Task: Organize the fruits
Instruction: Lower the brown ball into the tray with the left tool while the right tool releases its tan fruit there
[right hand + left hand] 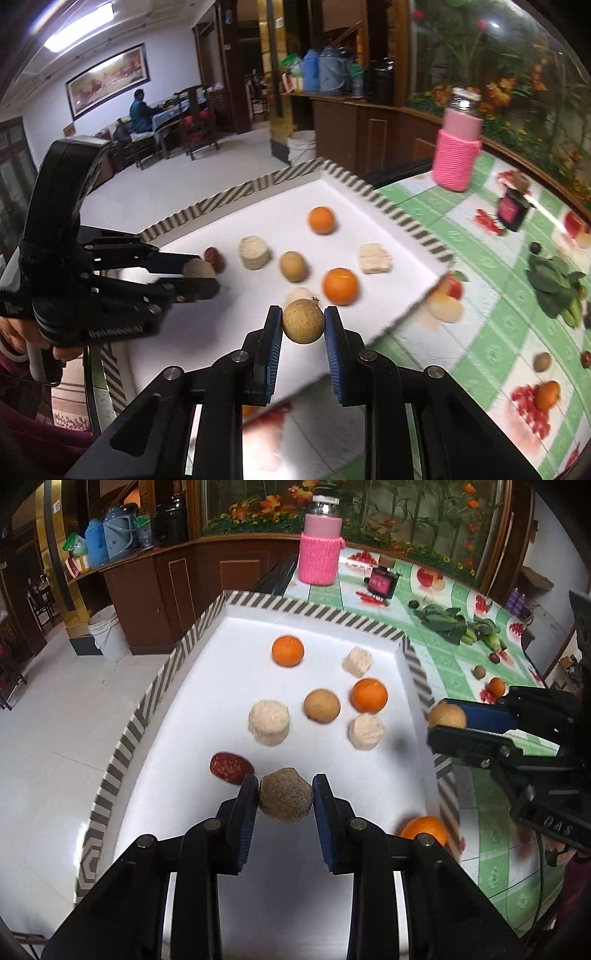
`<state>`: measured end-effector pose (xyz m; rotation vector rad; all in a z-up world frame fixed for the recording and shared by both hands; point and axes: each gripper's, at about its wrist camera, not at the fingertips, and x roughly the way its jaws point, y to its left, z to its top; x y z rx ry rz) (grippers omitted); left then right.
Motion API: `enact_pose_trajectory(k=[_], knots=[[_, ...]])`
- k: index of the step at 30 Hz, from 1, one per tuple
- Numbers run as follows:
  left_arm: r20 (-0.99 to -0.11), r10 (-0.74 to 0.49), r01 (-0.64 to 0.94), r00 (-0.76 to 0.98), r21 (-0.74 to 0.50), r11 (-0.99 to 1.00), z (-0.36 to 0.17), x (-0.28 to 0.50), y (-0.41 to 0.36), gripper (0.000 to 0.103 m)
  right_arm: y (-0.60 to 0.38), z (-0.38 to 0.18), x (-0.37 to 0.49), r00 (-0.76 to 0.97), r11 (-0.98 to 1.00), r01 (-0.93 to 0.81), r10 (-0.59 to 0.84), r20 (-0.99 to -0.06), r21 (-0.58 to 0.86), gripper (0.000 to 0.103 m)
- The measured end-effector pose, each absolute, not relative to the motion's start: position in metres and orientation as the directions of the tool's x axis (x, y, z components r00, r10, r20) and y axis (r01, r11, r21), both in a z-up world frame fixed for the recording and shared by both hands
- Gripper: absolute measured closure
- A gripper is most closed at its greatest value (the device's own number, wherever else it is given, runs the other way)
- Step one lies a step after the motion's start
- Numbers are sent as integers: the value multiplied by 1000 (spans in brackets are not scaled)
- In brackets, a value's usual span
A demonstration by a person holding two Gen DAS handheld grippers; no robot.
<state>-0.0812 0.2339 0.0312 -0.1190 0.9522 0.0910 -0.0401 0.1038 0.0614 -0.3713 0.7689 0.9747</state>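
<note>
My left gripper [285,782] is shut on a rough grey-brown speckled lump [286,797], held low over the near end of a white tray with a striped rim [317,610]. Lying in the tray are two oranges [288,650], a tan round fruit [321,705], three pale cake-like pieces [268,722] and a red date [231,768]. Another orange [424,830] sits at the tray's near right corner. My right gripper [303,313] is shut on a tan round fruit [303,323] above the tray's right edge. The left gripper [201,274] shows at its left.
On the green fruit-print tablecloth [480,332] right of the tray stand a pink-sleeved bottle [319,554] and a small dark box [382,581]. Leafy greens [454,624], a loose tan fruit [479,672] and an orange [496,686] lie there too. A white bucket [107,631] stands on the floor.
</note>
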Motion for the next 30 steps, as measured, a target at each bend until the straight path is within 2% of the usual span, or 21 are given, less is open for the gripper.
enact_pose_trajectory(k=[19,25,26,29,30], knots=[[-827,67,-172,558,-37,984,20,-79,239,75,142,20,-45,267,477,-878,545,-795,32,80],[-826,89,-181,556,-16,983,19,-80,238,75,141,13,-47,259,469,-882,554,-791,40,78],[-826,89,-183,556,-17,983,19,-80,238,75,140,14,-48,259,469,-882,556,-790,41,77],[-822,85,-189,563,-27,982,19,-81,240,74,137,20,-49,258,473,-879,572,-779,57,65],[-821,91,-193,564,-24,981,20,-82,240,71,133,22,-49,257,475,-877,585,-769,68,62]])
